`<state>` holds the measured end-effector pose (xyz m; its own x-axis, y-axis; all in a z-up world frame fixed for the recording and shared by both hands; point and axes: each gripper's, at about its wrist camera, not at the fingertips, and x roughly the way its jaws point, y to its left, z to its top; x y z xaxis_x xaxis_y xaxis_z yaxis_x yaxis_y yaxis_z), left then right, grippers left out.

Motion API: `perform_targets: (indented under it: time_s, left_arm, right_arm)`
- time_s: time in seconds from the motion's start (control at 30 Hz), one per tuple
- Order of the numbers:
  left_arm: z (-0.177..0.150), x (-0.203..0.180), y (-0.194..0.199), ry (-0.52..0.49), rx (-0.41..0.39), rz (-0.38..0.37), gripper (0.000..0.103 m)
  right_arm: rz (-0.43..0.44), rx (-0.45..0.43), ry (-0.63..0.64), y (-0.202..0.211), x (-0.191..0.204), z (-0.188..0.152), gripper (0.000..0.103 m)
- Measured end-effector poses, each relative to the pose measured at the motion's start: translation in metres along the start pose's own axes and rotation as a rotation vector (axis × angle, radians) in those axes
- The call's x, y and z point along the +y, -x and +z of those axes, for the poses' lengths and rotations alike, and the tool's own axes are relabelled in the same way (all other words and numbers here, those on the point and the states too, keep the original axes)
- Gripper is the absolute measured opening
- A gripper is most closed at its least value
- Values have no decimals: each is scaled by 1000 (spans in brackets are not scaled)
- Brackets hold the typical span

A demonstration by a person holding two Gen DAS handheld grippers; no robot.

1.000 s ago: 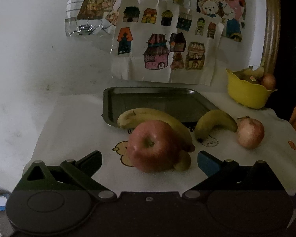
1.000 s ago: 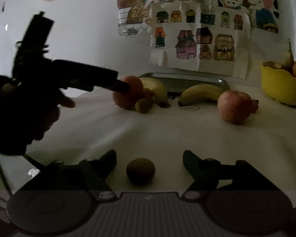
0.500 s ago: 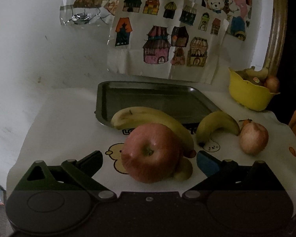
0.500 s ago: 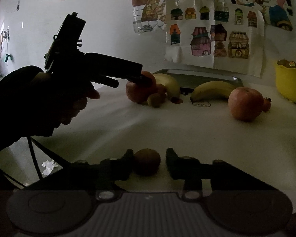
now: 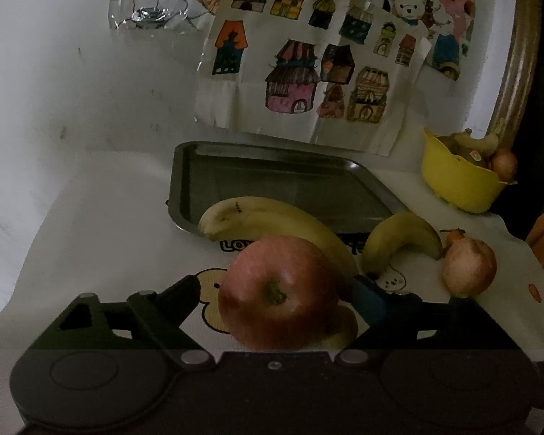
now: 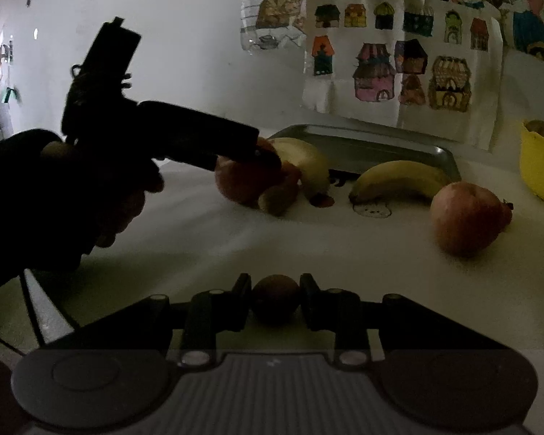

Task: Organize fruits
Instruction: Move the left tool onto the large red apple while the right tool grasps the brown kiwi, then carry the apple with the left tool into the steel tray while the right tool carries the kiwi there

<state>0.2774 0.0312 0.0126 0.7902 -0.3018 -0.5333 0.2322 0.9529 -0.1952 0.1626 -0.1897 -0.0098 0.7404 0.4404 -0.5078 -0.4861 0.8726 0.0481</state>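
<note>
The large red apple [image 5: 277, 291] sits on the white printed cloth of the desk [image 5: 101, 239], low centre of the left wrist view, between the two fingers of the left hand-held gripper [image 5: 275, 291]. Its jaws are closing, but a gap shows on each side and neither pad presses the skin yet. In my judgement the grasp is best made across the widest girth, with the fingers level: a small brownish fruit [image 5: 339, 328] lies tucked against the apple's lower right, and the long yellow banana [image 5: 272, 219] lies close behind it, so the blue-padded right finger [image 5: 368, 299] risks catching either one. The likely destination, the dark metal tray [image 5: 286, 181], lies bare at frame centre, beyond the banana.

The right hand-held gripper [image 6: 275, 299] is clamped on a small round brown fruit [image 6: 275, 299], low centre of the right wrist view; it could be a kiwi, though the light is too poor to confirm.

View differences: only the right wrist view shows the left tool from the side, silhouetted in a person's hand [image 6: 101, 195], its tip over the apple. Only the left wrist view shows the tray floor. Both show the shorter banana [image 5: 399, 241], a second reddish apple [image 5: 469, 270] and the yellow bowl of fruit [image 5: 457, 188] at right.
</note>
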Motion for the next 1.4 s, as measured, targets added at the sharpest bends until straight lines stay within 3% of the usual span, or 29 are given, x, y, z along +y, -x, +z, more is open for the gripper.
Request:
perform_targets:
  time_s: [0.27, 0.4, 0.7, 1.07, 1.4]
  left_arm:
    - [0, 5, -12, 27, 31, -22, 81]
    - [-1, 7, -17, 41, 51, -43, 71]
    - [-3, 8, -12, 83, 62, -46, 70]
    - [14, 0, 20, 75, -30, -23, 70]
    - [63, 4, 10, 49, -126, 59, 70]
  right_arm:
    - [4, 18, 55, -18, -3, 22, 33]
    - [3, 20, 68, -26, -5, 26, 33]
    - [4, 0, 98, -32, -10, 38, 33]
    - [-6, -83, 116, -35, -26, 60, 33]
    - [-37, -179, 53, -73, -57, 122, 33]
